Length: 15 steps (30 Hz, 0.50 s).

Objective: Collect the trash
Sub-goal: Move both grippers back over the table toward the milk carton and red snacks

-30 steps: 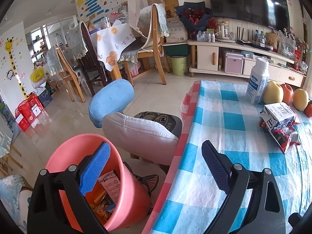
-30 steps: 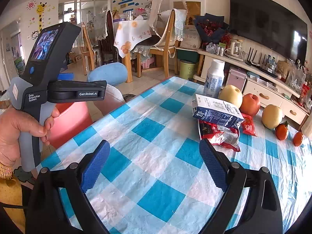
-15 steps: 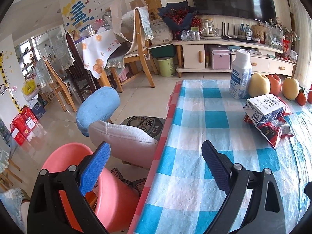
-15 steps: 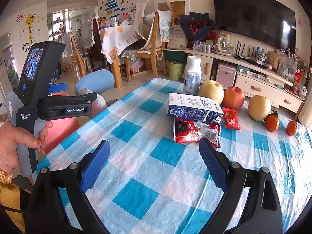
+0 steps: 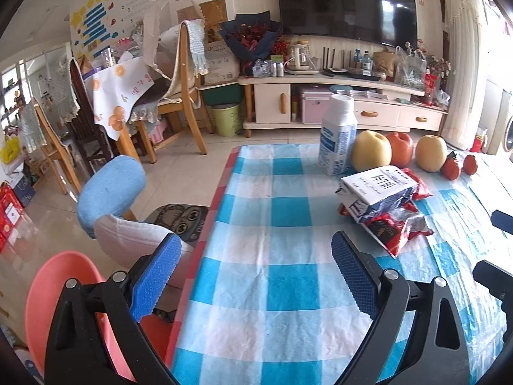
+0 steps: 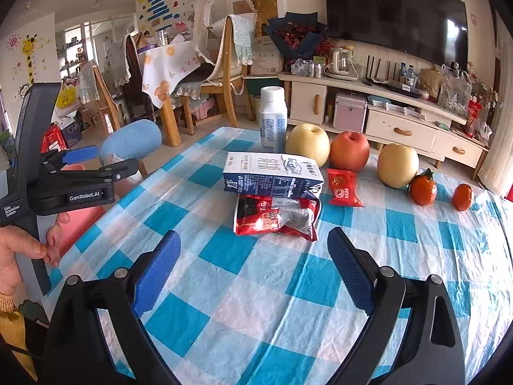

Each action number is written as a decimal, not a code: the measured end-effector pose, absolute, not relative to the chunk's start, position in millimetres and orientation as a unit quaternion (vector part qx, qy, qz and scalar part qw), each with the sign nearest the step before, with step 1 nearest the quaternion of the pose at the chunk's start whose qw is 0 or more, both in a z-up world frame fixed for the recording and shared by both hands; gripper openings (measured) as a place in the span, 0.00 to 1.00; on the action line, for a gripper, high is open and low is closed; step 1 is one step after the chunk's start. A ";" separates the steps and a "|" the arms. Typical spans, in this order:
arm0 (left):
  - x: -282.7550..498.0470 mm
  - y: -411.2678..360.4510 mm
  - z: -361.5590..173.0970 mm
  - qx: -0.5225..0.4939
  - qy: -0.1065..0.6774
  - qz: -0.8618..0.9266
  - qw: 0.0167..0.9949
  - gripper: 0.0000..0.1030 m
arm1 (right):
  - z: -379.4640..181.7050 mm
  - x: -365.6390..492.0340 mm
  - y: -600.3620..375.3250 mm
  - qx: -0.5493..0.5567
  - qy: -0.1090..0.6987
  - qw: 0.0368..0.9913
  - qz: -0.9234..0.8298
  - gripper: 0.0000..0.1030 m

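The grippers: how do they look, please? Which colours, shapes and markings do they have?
Each gripper, left and right, has black angular arms with silver pivot bolts and two fingers with blue textured pads. In the right wrist view the left one shows a dark pistol-like handle with white print "GenRobot.AI" and "Data Acquisition System". At the hand, a yellow knitted cuff.

Both views are bright with even daylight, strongest from the right, where the curtain washes out to near white. The television screen carries pale reflections. Shadows on the tabletop are soft and faint. Fisheye distortion bends straight lines toward the edges, and the corners fall to black. Focus is sharp mid-frame, softer at the rim
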<state>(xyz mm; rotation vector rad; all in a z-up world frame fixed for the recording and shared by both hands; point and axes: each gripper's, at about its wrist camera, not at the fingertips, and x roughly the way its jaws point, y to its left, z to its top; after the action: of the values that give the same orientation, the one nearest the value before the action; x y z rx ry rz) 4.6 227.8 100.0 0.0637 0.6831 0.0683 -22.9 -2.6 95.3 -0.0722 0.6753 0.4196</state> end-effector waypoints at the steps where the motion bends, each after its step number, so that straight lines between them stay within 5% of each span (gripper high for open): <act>1: 6.0 224.7 99.6 0.028 0.334 0.023 0.942 0.91 | 95.6 -20.1 -7.6 -0.031 0.330 0.922 0.201 0.91; 15: 43.8 157.1 68.2 0.077 0.326 -0.135 0.933 0.91 | 74.2 25.4 -57.1 0.019 0.375 0.910 0.177 0.91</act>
<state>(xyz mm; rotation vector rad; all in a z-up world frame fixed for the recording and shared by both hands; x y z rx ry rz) 43.8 157.1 68.2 0.1584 0.6668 -0.2763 25.4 -57.1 74.2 0.0401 0.7732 0.3652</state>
